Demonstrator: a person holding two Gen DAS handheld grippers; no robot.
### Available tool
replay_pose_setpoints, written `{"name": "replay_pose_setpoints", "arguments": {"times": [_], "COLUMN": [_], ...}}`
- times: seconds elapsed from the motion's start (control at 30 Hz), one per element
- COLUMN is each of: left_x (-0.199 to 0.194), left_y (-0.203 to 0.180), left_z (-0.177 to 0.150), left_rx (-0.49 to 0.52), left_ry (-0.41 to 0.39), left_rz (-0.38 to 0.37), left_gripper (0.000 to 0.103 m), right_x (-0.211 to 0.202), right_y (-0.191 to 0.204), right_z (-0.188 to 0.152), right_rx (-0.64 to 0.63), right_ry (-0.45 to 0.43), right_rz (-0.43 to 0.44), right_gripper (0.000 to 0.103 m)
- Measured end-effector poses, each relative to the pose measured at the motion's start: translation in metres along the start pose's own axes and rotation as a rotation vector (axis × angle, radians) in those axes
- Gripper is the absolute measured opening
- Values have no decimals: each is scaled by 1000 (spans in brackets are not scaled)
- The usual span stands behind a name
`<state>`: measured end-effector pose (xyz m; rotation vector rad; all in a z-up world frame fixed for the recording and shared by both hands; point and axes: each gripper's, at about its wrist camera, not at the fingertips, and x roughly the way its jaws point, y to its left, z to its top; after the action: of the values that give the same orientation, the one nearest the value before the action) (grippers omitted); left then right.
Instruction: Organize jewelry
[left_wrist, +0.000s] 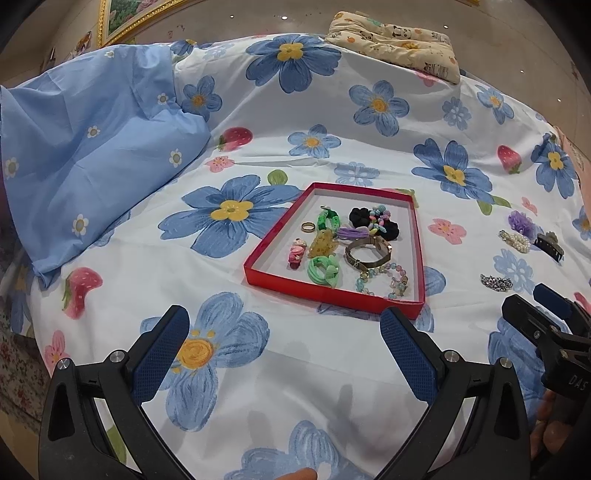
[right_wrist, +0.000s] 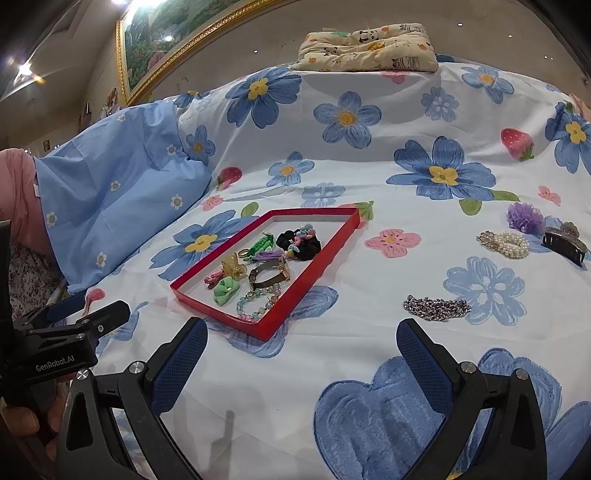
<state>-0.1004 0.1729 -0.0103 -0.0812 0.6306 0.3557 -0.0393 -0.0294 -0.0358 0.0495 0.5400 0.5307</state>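
Note:
A shallow red tray (left_wrist: 271, 236) (right_wrist: 314, 269) lies on the flowered bedspread and holds several pieces: hair ties, a black scrunchie (left_wrist: 364, 216), a gold bangle (left_wrist: 367, 253) and a bead bracelet (right_wrist: 256, 304). Right of the tray, loose on the bed, lie a silver chain (right_wrist: 436, 308) (left_wrist: 496, 282), a pearl clip (right_wrist: 504, 243), a purple scrunchie (right_wrist: 524, 218) and a dark claw clip (right_wrist: 563, 240). My left gripper (left_wrist: 284, 325) hovers open before the tray's near edge. My right gripper (right_wrist: 303, 338) stands open, near the chain, with nothing between its fingers.
A light blue pillow (left_wrist: 92, 147) lies at the left. A small panda-print cushion (left_wrist: 399, 40) rests at the far end of the bed. A gold-framed picture (right_wrist: 177, 40) hangs on the wall behind. A hand (right_wrist: 22, 424) holds the other gripper's handle at the lower left.

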Motion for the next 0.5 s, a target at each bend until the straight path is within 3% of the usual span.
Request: {"name": "replay_pose_setpoints", "arguments": {"times": [0.5], "left_x": [-1], "left_y": [1], "left_z": [1], "left_rx": [12], "left_ry": [12], "left_rz": [-3], "left_gripper": [103], "right_x": [-1], "right_y": [0], "right_z": [0], "right_rx": [-3], "right_ry": [2], "right_rz": [-2], "right_gripper": [103]}}
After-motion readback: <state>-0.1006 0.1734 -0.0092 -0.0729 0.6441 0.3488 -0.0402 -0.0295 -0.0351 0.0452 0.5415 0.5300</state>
